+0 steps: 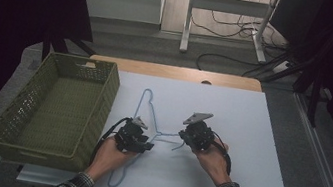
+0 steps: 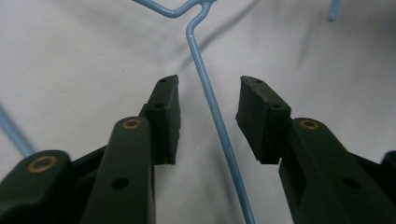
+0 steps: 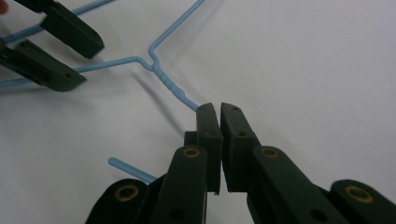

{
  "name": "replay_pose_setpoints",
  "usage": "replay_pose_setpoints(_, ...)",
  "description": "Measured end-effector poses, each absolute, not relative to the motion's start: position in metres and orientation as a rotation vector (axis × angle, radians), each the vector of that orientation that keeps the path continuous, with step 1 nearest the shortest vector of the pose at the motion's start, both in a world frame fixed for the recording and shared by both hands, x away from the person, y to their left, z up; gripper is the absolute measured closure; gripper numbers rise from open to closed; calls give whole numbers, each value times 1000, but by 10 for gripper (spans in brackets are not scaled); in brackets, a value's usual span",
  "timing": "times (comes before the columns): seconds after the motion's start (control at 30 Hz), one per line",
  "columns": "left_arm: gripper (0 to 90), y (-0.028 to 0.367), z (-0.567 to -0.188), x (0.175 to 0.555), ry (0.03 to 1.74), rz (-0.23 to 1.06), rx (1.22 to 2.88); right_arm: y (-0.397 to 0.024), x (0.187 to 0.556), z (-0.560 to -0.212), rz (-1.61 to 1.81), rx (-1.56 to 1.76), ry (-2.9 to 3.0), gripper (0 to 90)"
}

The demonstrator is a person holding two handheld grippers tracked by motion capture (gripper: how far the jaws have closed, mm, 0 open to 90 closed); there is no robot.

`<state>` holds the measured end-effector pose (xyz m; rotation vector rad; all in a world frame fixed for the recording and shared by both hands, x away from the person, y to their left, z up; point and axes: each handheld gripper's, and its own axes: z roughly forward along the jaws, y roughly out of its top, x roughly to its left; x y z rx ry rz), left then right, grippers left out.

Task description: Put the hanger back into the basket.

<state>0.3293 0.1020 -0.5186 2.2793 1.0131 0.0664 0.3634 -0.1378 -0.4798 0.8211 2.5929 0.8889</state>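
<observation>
Two hand-held grippers work one blue wire hanger (image 1: pixel 150 121), which lies flat on the white tabletop (image 1: pixel 248 137), mid-table, just right of the green basket (image 1: pixel 24 116).

Right hand-held gripper (image 3: pixel 219 108): jaws pinched tight on the hanger's hook stem, just below the twisted neck (image 3: pixel 166 81). The hook's curved end (image 3: pixel 123 167) pokes out to the left of the jaws, near side. In the high view this gripper (image 1: pixel 183 134) sits right of the hanger's centre.

Left hand-held gripper (image 2: pixel 208 93): jaws partly open, straddling one of the hanger's arms. Wire runs up between the pads; neither pad touches it. Gap is moderate, not wide. In the high view it (image 1: pixel 148 147) sits on the near-left side of the hanger.

Step in hand, as I read it: get a second grip on the arm so both grippers carry the hanger, likely toward the basket.

Notes for doing it well:
- Centre the wire between the pads before closing; it runs slightly nearer the left pad.
- Close with the wire seated mid-pad, not at the tips, or thin wire may slip out.
- Keep the right pinch firm on the stem while the left closes.
- Lift both ends together and level, so the frame does not swing or twist.
</observation>
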Motion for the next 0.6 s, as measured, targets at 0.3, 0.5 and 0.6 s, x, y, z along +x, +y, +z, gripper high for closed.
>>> replay_pose_setpoints(0.3,772,95,-521,332,1051,46,2286,-137,361,-476,892,803,2593,865)
replay_pose_setpoints(0.5,818,101,-521,334,1119,-26,2234,-136,359,-475,899,798,2598,846)
replay_pose_setpoints(0.6,860,105,-519,335,1142,-31,2210,-140,359,-467,955,803,2567,760)
